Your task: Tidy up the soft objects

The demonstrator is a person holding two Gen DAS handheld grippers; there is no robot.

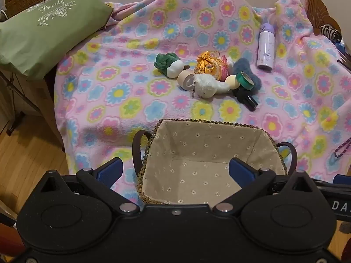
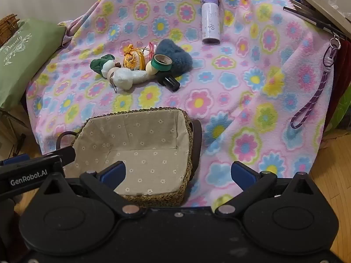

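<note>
A pile lies mid-blanket: a white plush [image 1: 208, 86] [image 2: 125, 77], a green-and-white plush [image 1: 170, 64] [image 2: 102, 64], an orange pouch [image 1: 208, 65] [image 2: 132, 59], a blue fuzzy toy [image 1: 248, 70] [image 2: 177, 53], a green tape roll [image 1: 245, 80] [image 2: 162, 62], a beige tape roll [image 1: 186, 79] and a black bottle [image 1: 246, 97] [image 2: 170, 81]. An empty lined wicker basket [image 1: 252, 131] [image 2: 186, 118] sits at the near edge. My left gripper [image 1: 175, 172] is open over the basket. My right gripper [image 2: 178, 173] is open over the basket's right rim. Both stand well short of the pile.
A floral fleece blanket [image 1: 109, 87] [image 2: 241, 87] covers the surface. A purple-capped white bottle [image 1: 266, 48] [image 2: 210, 19] lies at the back right. A green pillow [image 1: 39, 32] [image 2: 19, 54] sits left, a purple lanyard [image 2: 313, 96] hangs at right. Wooden floor [image 1: 22, 153] lies below.
</note>
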